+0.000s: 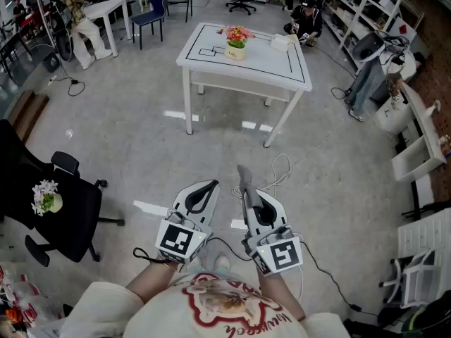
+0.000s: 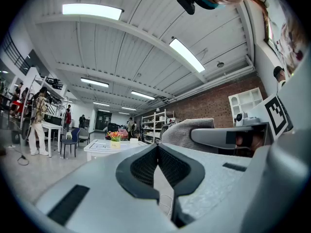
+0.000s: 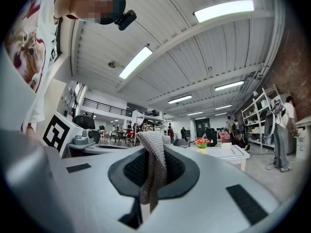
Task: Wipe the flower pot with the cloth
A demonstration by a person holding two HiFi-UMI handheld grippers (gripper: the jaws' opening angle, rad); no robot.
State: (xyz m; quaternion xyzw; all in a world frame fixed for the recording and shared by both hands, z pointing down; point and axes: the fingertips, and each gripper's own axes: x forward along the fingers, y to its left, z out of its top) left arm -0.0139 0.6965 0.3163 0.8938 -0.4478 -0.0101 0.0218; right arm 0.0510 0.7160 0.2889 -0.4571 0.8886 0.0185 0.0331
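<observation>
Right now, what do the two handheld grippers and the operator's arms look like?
Both the left gripper and right gripper are pale grey, tapered shells with black ribbed jaw pads. Each carries a white cube with black square markers at the rear and trails a black cable. The person wears a cream top with red print.

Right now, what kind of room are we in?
Likely a lab or workshop in an open-plan office: a white table marked with black outlines, open shelving along one side, a rolling office chair and loose cables.

No legible text, red script on the shirt (image 1: 236, 321) too distorted to read
</observation>
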